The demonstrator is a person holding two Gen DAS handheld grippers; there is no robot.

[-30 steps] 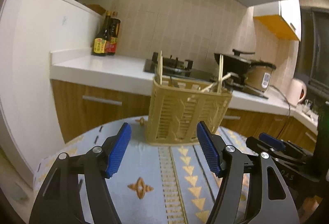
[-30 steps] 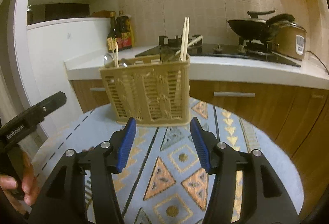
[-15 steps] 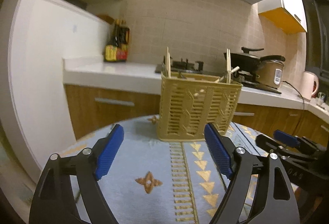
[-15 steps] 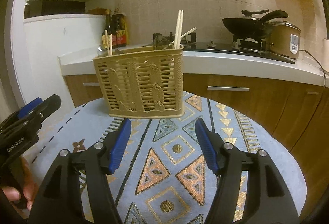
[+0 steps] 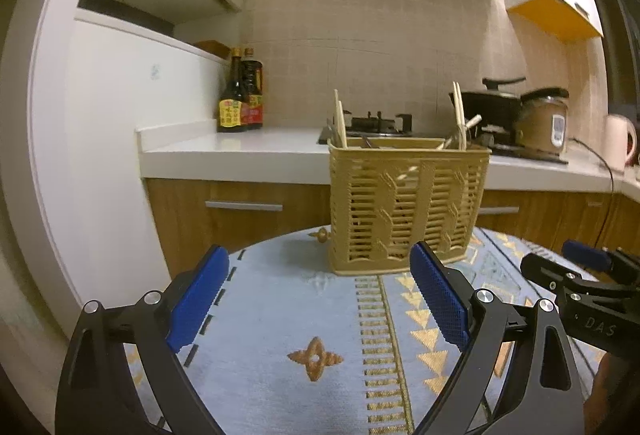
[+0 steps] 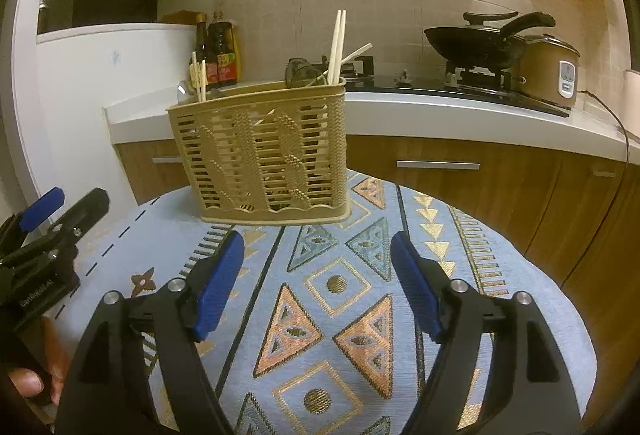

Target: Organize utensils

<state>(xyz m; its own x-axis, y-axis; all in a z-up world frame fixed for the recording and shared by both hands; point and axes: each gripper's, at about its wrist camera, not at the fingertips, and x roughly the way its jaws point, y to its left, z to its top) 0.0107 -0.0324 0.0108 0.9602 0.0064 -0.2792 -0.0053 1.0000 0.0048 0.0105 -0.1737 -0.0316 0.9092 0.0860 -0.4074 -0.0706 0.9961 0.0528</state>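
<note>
A tan slotted utensil basket [image 5: 406,209] stands upright at the far edge of the round table; it also shows in the right wrist view [image 6: 262,159]. Chopsticks [image 6: 337,47] stick up from its right end, a shorter pair [image 6: 199,75] from its left end, and a dark utensil head [image 6: 300,72] shows between them. My left gripper [image 5: 318,295] is open and empty, held over the cloth short of the basket. My right gripper [image 6: 318,277] is open and empty, also short of the basket. Each gripper shows at the edge of the other's view.
The table wears a blue patterned cloth [image 6: 340,287]. Behind it runs a white kitchen counter [image 5: 240,151] with sauce bottles [image 5: 240,99], a gas hob, a black pan [image 6: 480,43], a rice cooker [image 6: 554,69] and a kettle [image 5: 620,141]. Wooden cabinet fronts lie below.
Both grippers have drawn back from the basket and levelled out, so it looks smaller and farther. Both stay open and empty. The basket has not moved.
</note>
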